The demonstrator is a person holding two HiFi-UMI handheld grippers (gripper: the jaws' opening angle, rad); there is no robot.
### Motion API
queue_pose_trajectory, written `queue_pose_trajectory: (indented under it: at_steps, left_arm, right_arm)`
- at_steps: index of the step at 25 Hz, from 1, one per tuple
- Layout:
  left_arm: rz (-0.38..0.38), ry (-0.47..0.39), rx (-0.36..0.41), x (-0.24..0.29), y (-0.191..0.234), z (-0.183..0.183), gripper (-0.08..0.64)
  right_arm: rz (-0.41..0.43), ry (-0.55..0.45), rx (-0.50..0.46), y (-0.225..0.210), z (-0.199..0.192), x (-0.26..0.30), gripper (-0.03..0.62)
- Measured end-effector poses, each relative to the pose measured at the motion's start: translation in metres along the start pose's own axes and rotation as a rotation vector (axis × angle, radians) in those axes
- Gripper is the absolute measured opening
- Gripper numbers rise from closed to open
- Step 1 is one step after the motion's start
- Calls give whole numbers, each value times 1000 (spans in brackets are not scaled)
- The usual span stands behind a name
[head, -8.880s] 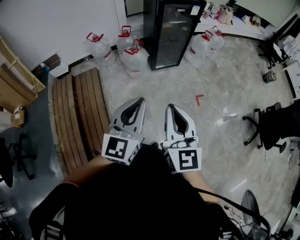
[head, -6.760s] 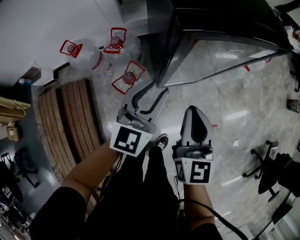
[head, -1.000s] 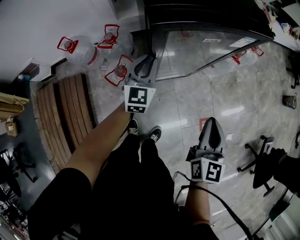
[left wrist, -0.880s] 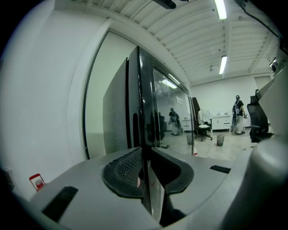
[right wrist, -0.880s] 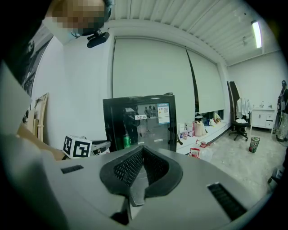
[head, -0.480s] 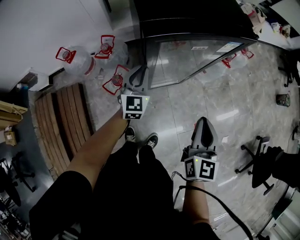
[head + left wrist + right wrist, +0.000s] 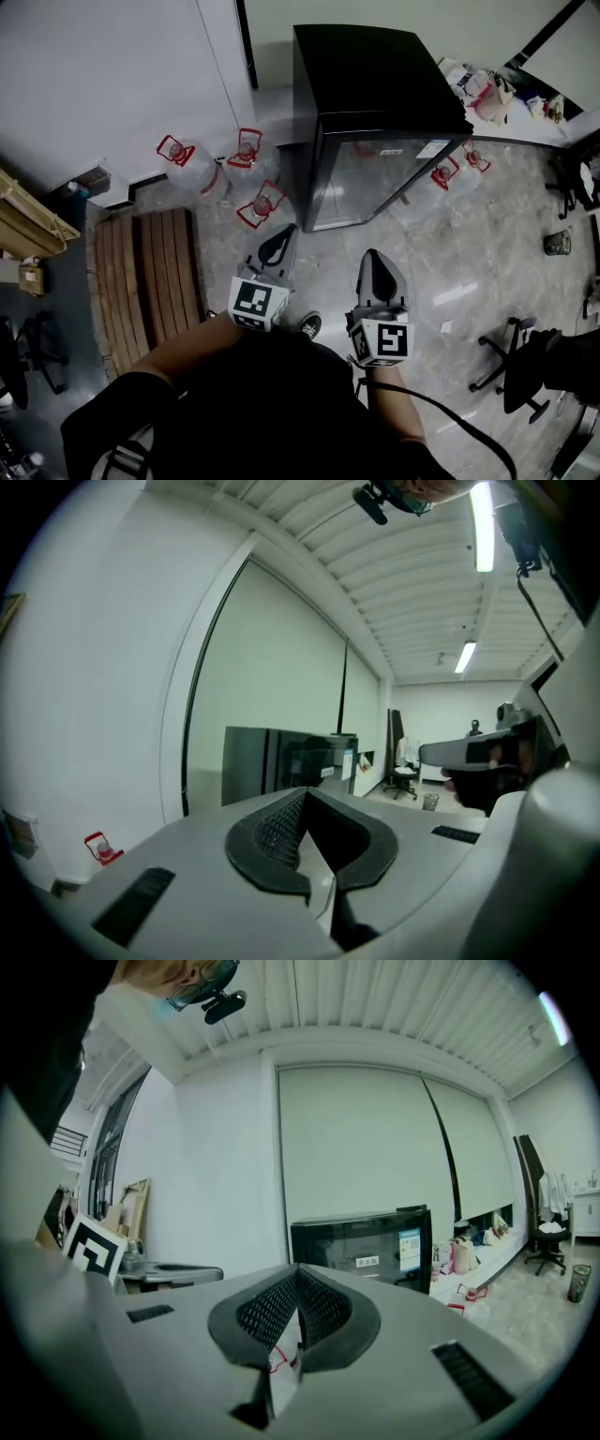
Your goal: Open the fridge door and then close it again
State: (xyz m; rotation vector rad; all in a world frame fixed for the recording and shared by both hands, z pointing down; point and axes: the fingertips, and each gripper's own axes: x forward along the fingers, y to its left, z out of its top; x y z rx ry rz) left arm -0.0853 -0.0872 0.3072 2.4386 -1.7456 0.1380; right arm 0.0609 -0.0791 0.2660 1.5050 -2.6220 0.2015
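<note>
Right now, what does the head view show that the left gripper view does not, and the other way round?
Only the head view: the wooden slatted boards and the person's shoe. Only the left gripper view: the ribbed ceiling with its strip lights. Both: the black glass-door fridge and the left claw, which has just closed with nothing between its jaws.

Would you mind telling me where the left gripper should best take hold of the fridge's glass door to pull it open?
Probably the left upright edge of the glass door, approached from the front with the left gripper, whose shut jaws must open first. The front is flat, no handle protrudes, so only the frame edge gives purchase.
</note>
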Motion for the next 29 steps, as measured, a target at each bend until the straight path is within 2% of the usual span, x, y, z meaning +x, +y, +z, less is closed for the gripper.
queue_pose_trajectory:
  at_steps: [4,8,12,15,18,24,29]
  left_arm:
    - [-45,-38,-76,-33,-20,49,6]
    - [-57,-87,-46,-56,-35,73,6]
    - [-49,-93,-60,-66,-40,78,6]
    - [-78,-89,-46,-66,-45,77,6]
    - [-99,-119,-40,-62,-48,81,6]
    - [-101,-127,-49,-60,-42,84,6]
    - [-89,-116,-58,-61,-32,86,6]
  right_arm:
    - [50,-48,-9,29,28,-6,15]
    - [74,-64,5,56,41,-17,15]
    - [93,-60,-3,70,47,-27,15]
    - [98,-65,-2,76,51,-28,15]
    - [98,-64,-10,76,52,-28,15]
    - [100,-82,-18,82,60,-24,15]
    - [114,-59,-15,94,57,-18,15]
